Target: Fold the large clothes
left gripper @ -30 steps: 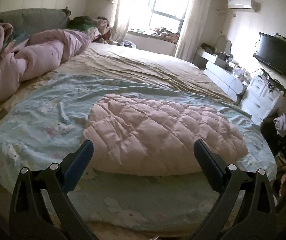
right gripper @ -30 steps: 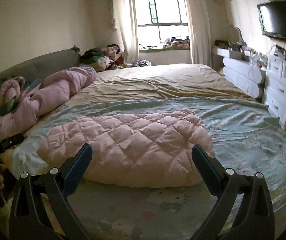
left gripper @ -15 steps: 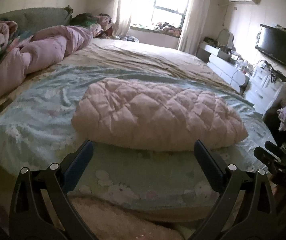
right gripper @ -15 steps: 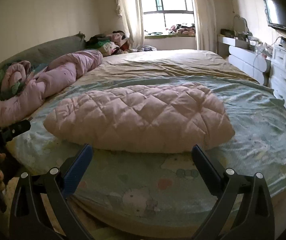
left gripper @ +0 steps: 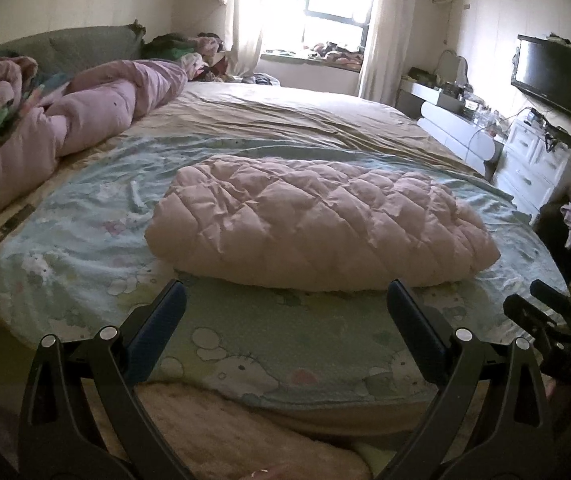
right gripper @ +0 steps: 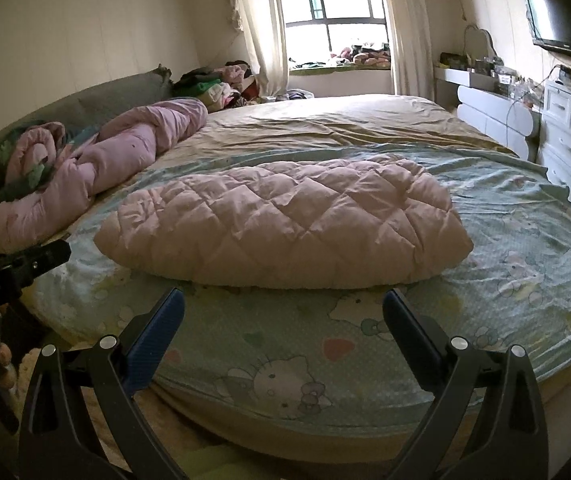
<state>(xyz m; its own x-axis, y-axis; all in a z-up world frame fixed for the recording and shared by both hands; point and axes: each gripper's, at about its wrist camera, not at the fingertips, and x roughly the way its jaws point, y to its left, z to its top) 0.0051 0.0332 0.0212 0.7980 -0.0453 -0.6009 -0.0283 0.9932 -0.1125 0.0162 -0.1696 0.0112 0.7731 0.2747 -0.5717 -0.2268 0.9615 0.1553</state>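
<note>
Folding status: you have one pink diamond-quilted padded garment (left gripper: 317,228) lying as a thick bundle on the pale blue cartoon-print sheet (left gripper: 85,240) of the bed, near its front edge; it looks close to done.
Left gripper (left gripper: 285,312): your fingers stand wide apart, empty, hovering short of the bundle's near edge.
Right gripper (right gripper: 283,312): same here, fingers spread with nothing between them, clear of the cloth.
Step in hand: judged from the pose, you are checking the fold or lining up a last one.
Doing it well: if you fold again, take the two near corners together, one per gripper, bite through all layers, and lift evenly so the padding doesn't slide or spring apart.
Risk: puffy filling may unfold once let go; press it flat afterwards.
Count: one folded garment, two grippers, one rumpled lilac duvet (right gripper: 97,176) by the headboard, one wall television (left gripper: 549,74), one window (right gripper: 333,4).
</note>
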